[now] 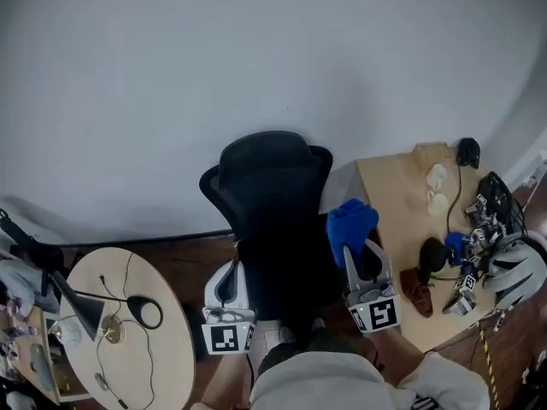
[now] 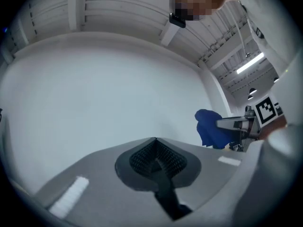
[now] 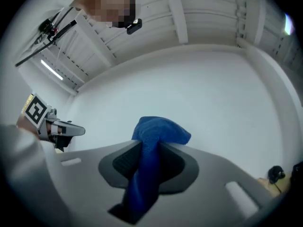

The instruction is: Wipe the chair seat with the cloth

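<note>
From above, the head view shows a black office chair (image 1: 272, 182) whose dark seat (image 1: 286, 267) lies between my two grippers. The right gripper (image 1: 355, 253) is shut on a blue cloth (image 1: 350, 222), held above the seat's right edge. In the right gripper view the cloth (image 3: 158, 135) bunches up out of the closed jaws of that gripper (image 3: 150, 144). At the seat's left edge, the left gripper (image 1: 230, 272) has its jaws together and nothing between them (image 2: 155, 140). Both gripper views look up at wall and ceiling, so the chair is hidden there. The left gripper view also catches the cloth (image 2: 210, 129).
A wooden table (image 1: 395, 196) stands right of the chair with a black mouse (image 1: 467, 150), white objects (image 1: 437, 188), a helmet (image 1: 517, 270) and cables. A round table (image 1: 149, 348) with a desk lamp (image 1: 81, 310) is at the left. A white wall is behind the chair.
</note>
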The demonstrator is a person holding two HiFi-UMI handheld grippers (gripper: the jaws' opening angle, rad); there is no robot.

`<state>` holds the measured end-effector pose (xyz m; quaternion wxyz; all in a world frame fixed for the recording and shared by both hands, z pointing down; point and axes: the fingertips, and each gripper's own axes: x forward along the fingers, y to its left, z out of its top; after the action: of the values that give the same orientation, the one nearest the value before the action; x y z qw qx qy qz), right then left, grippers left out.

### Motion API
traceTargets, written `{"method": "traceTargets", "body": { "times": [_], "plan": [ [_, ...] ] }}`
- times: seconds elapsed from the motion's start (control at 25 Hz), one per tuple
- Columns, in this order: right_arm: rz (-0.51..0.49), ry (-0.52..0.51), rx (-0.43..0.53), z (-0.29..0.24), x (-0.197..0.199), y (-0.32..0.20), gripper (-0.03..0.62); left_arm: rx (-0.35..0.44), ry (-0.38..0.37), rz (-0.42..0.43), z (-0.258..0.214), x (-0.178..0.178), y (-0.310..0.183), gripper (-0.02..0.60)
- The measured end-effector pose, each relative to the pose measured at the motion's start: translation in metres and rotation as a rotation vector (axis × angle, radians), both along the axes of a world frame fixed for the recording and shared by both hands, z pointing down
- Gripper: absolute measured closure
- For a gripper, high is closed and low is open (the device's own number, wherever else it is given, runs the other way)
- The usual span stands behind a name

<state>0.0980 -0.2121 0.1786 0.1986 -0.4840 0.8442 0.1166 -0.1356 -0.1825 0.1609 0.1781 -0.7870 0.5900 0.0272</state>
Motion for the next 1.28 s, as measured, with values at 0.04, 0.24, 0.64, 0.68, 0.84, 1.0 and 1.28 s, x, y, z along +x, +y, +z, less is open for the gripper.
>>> {"method": "traceTargets", "body": {
  "times": [0.04, 0.24, 0.64, 0.68, 0.84, 1.0, 1.28],
  "plan": [
    [0.014, -0.010, 0.026, -0.013, 0.004, 0.017, 0.500, -0.001, -0.016, 0.003, -0.005, 0.000, 0.014, 0.546],
    [0.057, 0.021, 0.060, -0.036, -0.002, 0.068, 0.499, 0.034, 0.029, 0.046, -0.025, -0.010, 0.048, 0.546],
    [0.024, -0.027, 0.041, -0.028, 0.044, 0.183, 0.497, 0.040, 0.017, 0.074, -0.028, 0.030, 0.151, 0.546],
    [0.020, -0.031, 0.050, -0.024, 0.054, 0.199, 0.497, 0.044, 0.009, 0.077, -0.025, 0.040, 0.167, 0.546],
    [0.008, -0.039, 0.052, -0.015, 0.089, 0.261, 0.497, 0.079, -0.014, 0.055, -0.025, 0.081, 0.234, 0.546],
    [-0.032, -0.023, 0.054, 0.003, 0.131, 0.344, 0.497, -0.042, -0.132, 0.049, 0.006, 0.149, 0.324, 0.546],
    [-0.069, -0.060, 0.018, 0.026, 0.197, 0.459, 0.497, 0.022, -0.030, 0.068, 0.024, 0.212, 0.449, 0.546]
  ]
}}
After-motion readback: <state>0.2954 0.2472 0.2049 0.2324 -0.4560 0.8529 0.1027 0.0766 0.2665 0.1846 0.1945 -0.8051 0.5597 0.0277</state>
